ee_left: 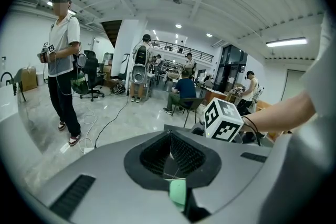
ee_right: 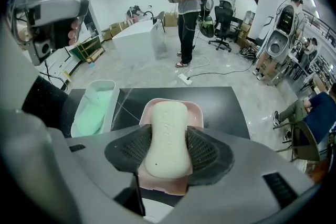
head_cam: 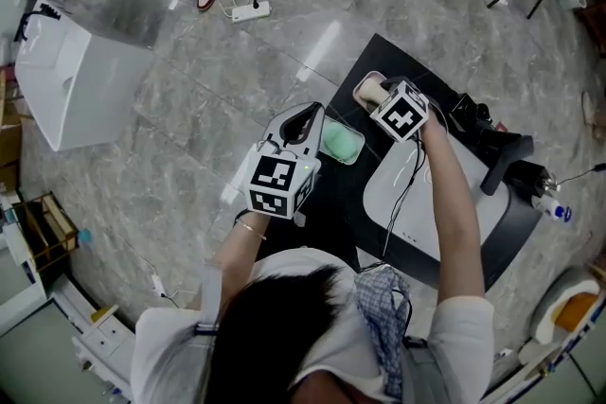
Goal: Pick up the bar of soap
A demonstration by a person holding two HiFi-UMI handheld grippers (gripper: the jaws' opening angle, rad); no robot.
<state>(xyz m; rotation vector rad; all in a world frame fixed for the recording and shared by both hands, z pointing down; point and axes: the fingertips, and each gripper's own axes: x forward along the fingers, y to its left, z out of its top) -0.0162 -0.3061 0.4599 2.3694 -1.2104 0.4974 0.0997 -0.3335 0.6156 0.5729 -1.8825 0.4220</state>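
- My right hand-held gripper (ee_right: 168, 138) points steeply down over the bar of soap (ee_right: 169, 113). Its jaws are partly closed, one on each long side of the bar, and the ribbed pads (ee_right: 201, 152) look to be against it.
- The bar lies lengthwise between my jaws in the pink dish (ee_right: 196, 112). The dish sits on the black desk (ee_right: 223, 107) directly under the gripper, and nothing shows the bar lifted off it yet.
- A green dish (ee_right: 111, 107) stands on the desk just left of my jaws, apart from the pink one.
- My left hand-held gripper (ee_left: 170, 136) hangs off to the side, jaws drawn together on nothing, and takes no part.
- The step in hand, as I judge it, is firming the grip. Soap is smooth and rounded, so I want enough squeeze to stop it sliding, but not so much that it squirts out forward or back.
- I want the pads on the bar's middle rather than its tapering ends. They should sit low enough to catch its widest part without pinching the dish rim.
- The lift should go straight up and slowly, and I should watch that the pink dish does not come with it.
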